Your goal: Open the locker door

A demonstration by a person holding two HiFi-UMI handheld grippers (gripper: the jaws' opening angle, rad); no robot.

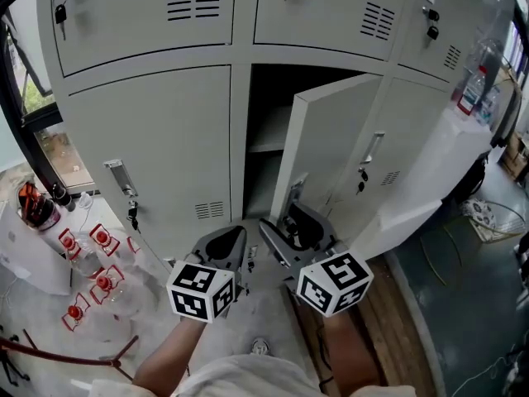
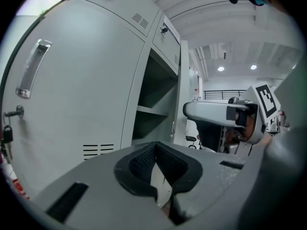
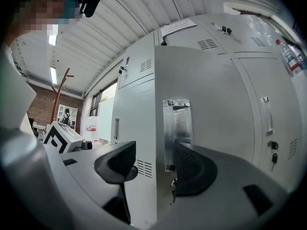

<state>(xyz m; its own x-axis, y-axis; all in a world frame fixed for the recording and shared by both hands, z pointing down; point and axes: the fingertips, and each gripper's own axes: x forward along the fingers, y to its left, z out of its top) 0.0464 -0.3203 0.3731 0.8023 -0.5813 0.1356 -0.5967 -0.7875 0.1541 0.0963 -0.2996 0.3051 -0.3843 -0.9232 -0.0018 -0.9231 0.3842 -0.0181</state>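
The lower middle locker door (image 1: 331,139) stands partly swung out, and the dark compartment (image 1: 269,131) with its shelf shows behind it. My right gripper (image 1: 296,226) is open at the door's lower free edge. In the right gripper view the door edge (image 3: 156,128) runs between the jaws of the right gripper (image 3: 156,164): one jaw is behind the door, the other in front by the chrome handle plate (image 3: 175,128). My left gripper (image 1: 235,242) hangs just left of it, shut with nothing in it. The left gripper view shows the left gripper (image 2: 154,147) below the open compartment (image 2: 153,95).
The neighbouring left locker door (image 1: 149,155) is closed, with keys hanging (image 1: 132,213). To the right is another closed locker (image 1: 397,139). Several clear bottles with red caps (image 1: 87,263) lie on the floor at left. Cables (image 1: 488,213) lie on the floor at right.
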